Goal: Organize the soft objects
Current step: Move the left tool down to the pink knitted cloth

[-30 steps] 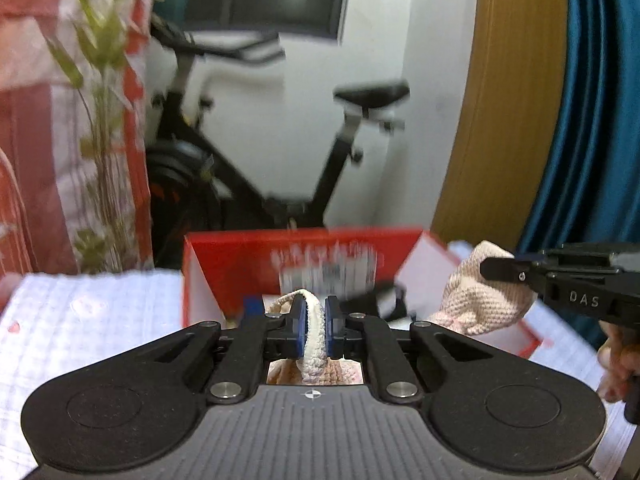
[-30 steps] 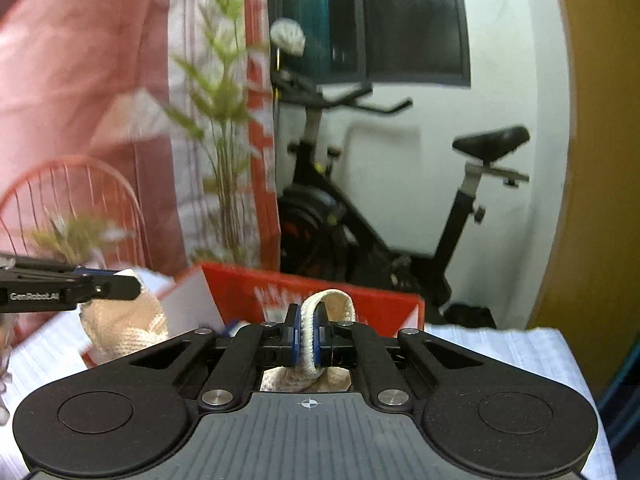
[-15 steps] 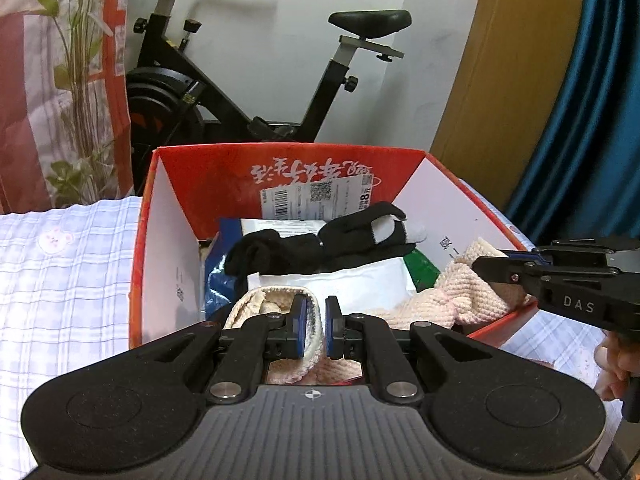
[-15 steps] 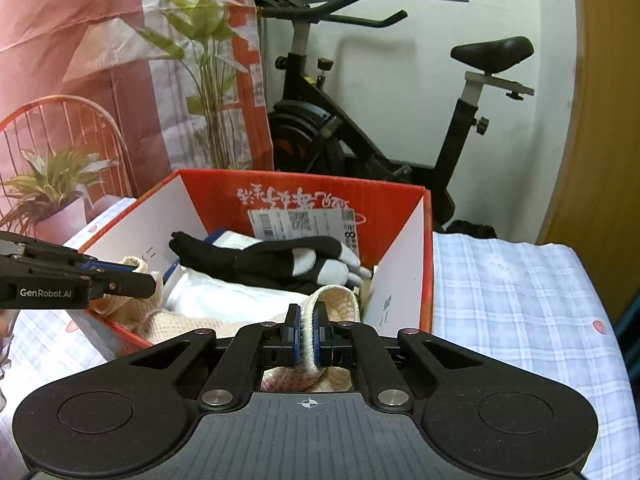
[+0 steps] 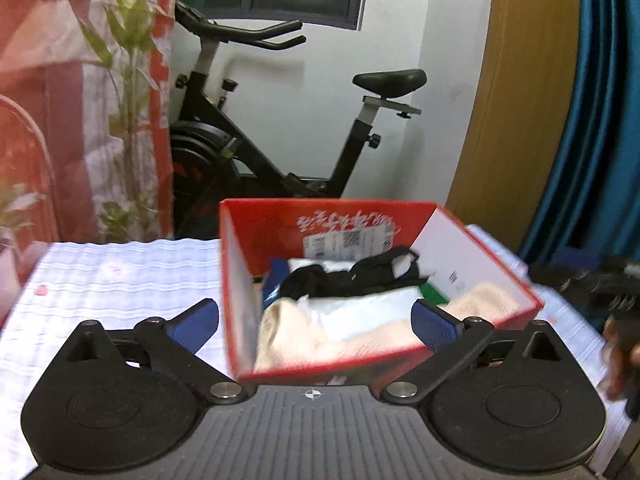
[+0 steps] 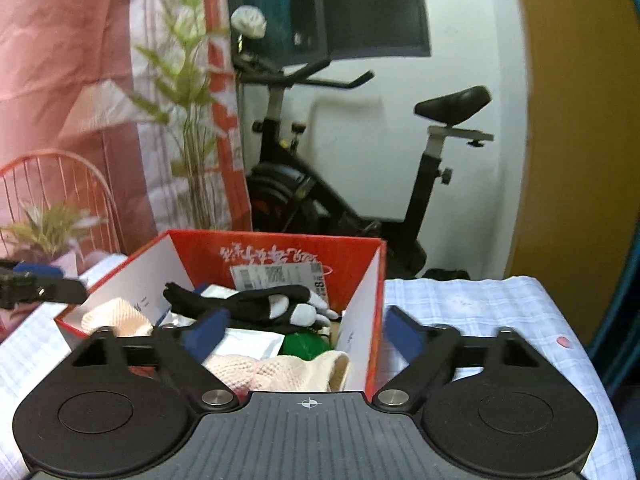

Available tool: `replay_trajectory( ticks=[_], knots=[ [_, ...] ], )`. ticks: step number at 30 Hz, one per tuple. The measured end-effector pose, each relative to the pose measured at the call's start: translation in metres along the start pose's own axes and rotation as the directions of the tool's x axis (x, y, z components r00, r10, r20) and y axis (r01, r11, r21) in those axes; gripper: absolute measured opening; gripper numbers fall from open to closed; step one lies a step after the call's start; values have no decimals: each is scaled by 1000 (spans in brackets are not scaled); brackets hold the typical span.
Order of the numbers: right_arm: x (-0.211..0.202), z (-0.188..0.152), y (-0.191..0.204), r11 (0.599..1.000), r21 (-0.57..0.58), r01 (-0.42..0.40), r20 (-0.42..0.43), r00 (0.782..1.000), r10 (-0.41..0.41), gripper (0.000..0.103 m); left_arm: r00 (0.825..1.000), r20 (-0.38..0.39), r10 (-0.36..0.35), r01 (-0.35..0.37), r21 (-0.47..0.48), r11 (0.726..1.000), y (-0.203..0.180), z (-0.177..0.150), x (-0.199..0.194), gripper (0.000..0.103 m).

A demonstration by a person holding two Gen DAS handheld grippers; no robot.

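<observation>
A cream knitted cloth (image 5: 288,336) lies loose in the near part of the red cardboard box (image 5: 328,202), on top of a white packet (image 5: 360,312). Black gloves (image 5: 352,280) rest behind it. My left gripper (image 5: 314,320) hangs over the box's near edge, its jaws opening wide, with nothing pressed between the blue pads. In the right wrist view the cloth (image 6: 280,368) sits in the near corner of the box (image 6: 276,236), below my right gripper (image 6: 306,328), whose jaws are also opening, with nothing gripped. The black gloves (image 6: 248,304) lie across the middle.
The box stands on a white checked tablecloth (image 5: 120,280). An exercise bike (image 5: 248,148), a tall plant (image 6: 192,128), a red wire chair (image 6: 60,184) and a blue curtain (image 5: 600,120) stand behind. A green item (image 6: 304,344) sits in the box.
Both grippers were shut on the cream cloth and have let it go, jaws now spread wide. The cloth has dropped into the box, and both grippers have drawn back a little.
</observation>
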State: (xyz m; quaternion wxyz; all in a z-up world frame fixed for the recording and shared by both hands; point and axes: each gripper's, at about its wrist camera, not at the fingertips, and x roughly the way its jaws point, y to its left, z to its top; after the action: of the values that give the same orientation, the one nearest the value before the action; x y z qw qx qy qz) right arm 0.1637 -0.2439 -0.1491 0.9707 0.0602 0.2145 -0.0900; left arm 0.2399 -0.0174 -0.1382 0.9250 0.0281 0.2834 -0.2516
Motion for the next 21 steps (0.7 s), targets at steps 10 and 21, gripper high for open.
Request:
replay_trajectory(
  ticks=[10,21],
  knots=[
    [-27,-59,-26,991,124,53,-16,999,-52,103,994,-27,105,-103,46,994,-11,-53,-6,103],
    [9,-116,-27,968,219,119,-202,977,-75,83,983,-185,-4,-23,-144,989,1,-77,44,83]
  ],
)
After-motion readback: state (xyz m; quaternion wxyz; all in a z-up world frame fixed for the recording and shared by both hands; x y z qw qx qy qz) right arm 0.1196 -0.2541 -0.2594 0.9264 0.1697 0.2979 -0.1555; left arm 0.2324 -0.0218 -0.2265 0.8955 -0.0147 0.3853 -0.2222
